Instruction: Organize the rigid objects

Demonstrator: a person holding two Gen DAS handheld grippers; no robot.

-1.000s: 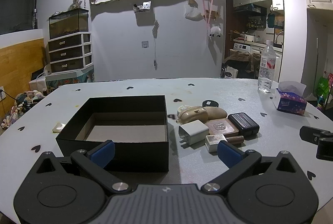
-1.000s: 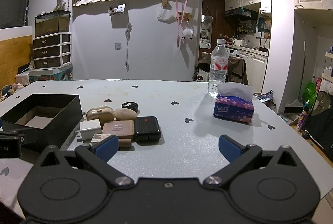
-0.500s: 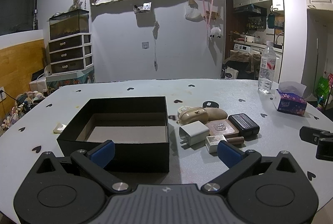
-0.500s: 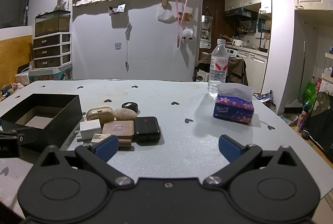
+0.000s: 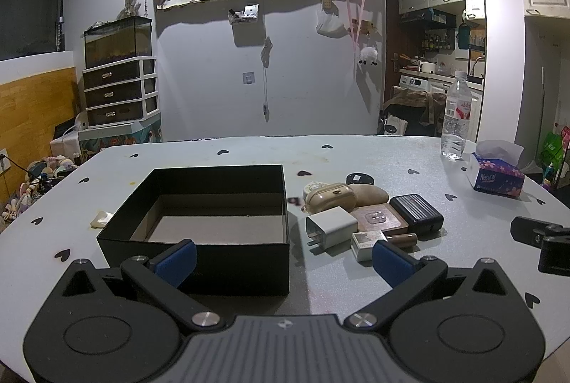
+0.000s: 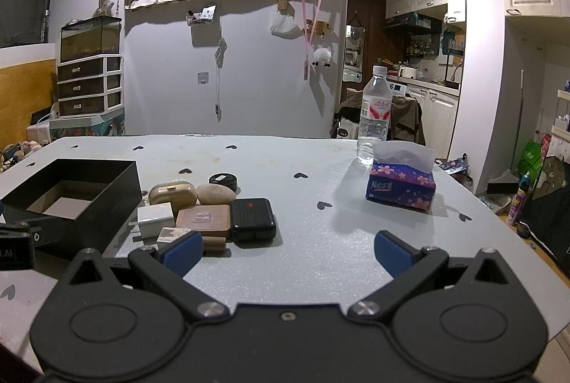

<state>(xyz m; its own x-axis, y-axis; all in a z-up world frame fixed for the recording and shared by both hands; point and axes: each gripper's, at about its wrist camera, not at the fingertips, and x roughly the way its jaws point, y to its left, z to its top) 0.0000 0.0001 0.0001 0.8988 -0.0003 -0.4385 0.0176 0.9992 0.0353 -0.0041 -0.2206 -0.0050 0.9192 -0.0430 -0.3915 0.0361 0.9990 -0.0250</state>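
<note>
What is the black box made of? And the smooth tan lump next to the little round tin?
The black box looks like matte cardboard: thin straight walls, a plain brownish-grey inside. The tan lump looks like a smooth stone, rounded and dull, though polished wood or plastic cannot be ruled out.

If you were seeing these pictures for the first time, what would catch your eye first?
An open, empty black box sits on the pale table, with a tight cluster of small objects just to its right. Behind them stand a water bottle and a tissue box.
</note>
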